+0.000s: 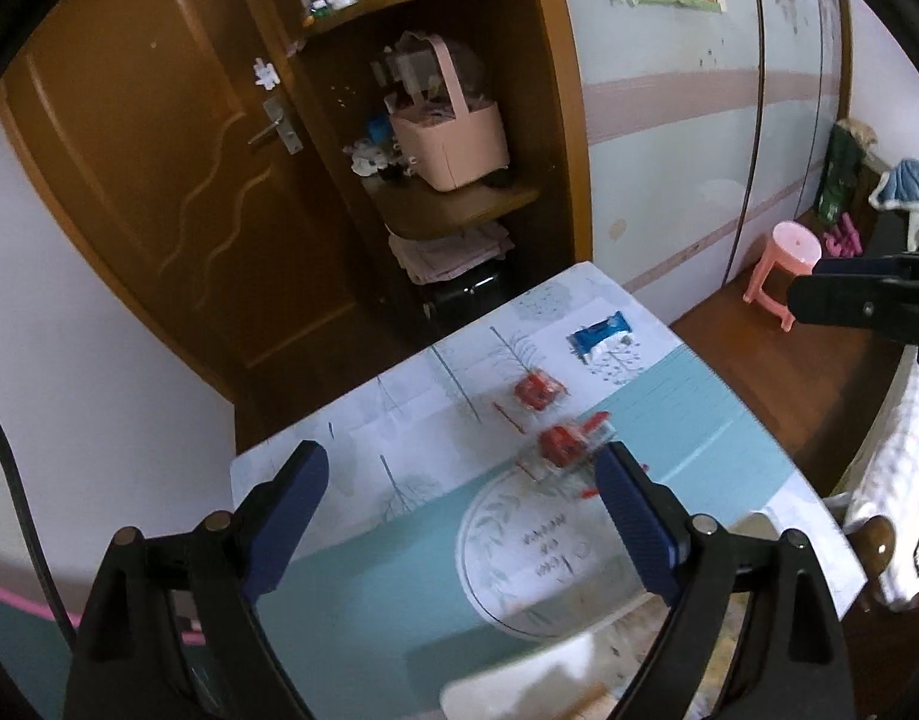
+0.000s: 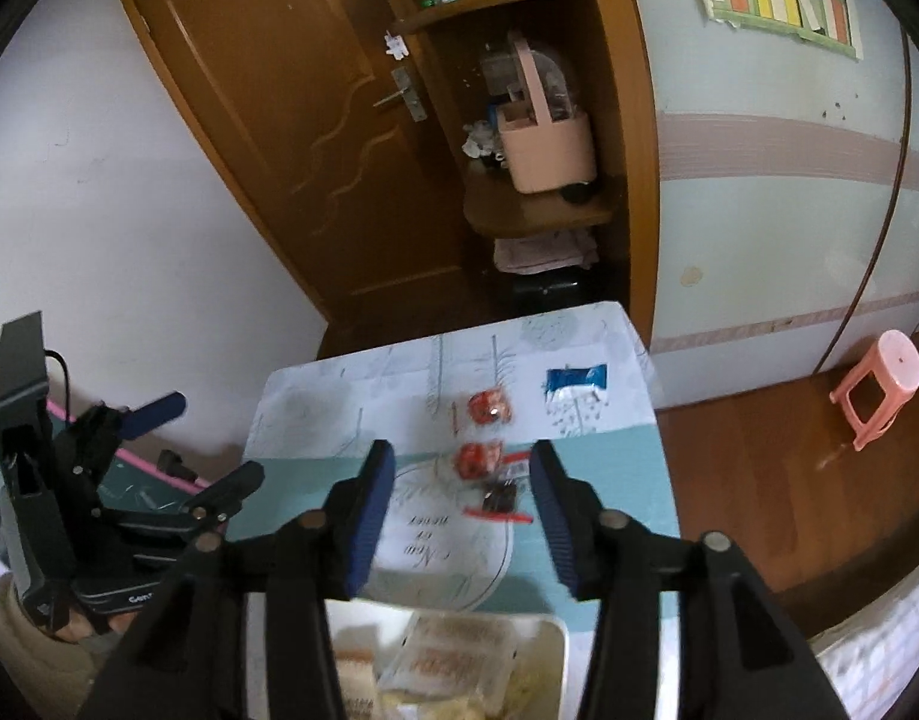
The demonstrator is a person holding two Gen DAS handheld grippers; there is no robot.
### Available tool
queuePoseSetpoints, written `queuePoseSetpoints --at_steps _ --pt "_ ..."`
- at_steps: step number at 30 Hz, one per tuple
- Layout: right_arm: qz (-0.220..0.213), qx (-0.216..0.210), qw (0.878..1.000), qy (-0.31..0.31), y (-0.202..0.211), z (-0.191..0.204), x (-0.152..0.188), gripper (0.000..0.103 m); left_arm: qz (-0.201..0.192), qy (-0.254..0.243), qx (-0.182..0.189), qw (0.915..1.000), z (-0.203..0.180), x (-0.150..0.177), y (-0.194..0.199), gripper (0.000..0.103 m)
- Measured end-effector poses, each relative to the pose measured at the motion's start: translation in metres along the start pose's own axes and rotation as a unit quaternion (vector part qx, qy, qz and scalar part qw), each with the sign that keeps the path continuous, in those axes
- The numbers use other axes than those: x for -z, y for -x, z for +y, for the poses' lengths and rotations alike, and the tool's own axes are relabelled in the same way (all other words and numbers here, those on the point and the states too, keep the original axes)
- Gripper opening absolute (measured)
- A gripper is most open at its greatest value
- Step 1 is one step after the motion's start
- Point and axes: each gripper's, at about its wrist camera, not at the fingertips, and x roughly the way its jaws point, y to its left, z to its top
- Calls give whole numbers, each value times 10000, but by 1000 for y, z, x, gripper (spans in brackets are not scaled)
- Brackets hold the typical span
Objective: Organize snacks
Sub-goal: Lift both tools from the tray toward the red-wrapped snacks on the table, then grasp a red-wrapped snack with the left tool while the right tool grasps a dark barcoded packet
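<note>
Red snack packets lie loose on our small table (image 2: 315, 396), which is covered with a pale cloth printed with trees and a teal band. We count two clear packets with red contents near the middle of the tabletop, the farther red packet (image 2: 489, 407) and the nearer red packet (image 2: 478, 459), with a darker packet (image 2: 500, 498) edged in red just beside the nearer one. A blue-and-white packet (image 2: 574, 383) sits apart, toward the far right corner.

At the near edge stands a white tray (image 2: 554, 636), already holding several pale wrapped snacks. We judge the sorting partly done: some snacks are in the tray, four remain on the cloth.

Our left gripper (image 1: 462, 525) hangs above the near half of the table, its blue-padded jaws spread wide with nothing between them. Our right gripper (image 2: 462, 519) hovers over the tray's far rim, jaws moderately apart and also empty; the loose packets show beyond its fingertips, untouched.

Behind the table are a brown door, a corner shelf with a pink basket, and a pink stool on the floor.
</note>
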Motion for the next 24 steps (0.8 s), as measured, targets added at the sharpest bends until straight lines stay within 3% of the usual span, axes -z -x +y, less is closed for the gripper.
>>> queuePoseSetpoints --at_steps 6,11,18,24 --pt "696 86 9975 -127 -73 -8 -4 50 343 -468 468 9972 -5 -8 -65 90" --pt "1421 142 9895 -222 -142 -15 15 50 801 -943 1015 9871 -19 1 -126 90" --pt "2330 370 9703 -525 -231 -32 55 50 1301 -1391 1257 9736 -31 19 -196 90" --pt "2665 437 9605 -677 -270 -38 70 50 1538 -1493 1435 9661 -31 26 -227 90"
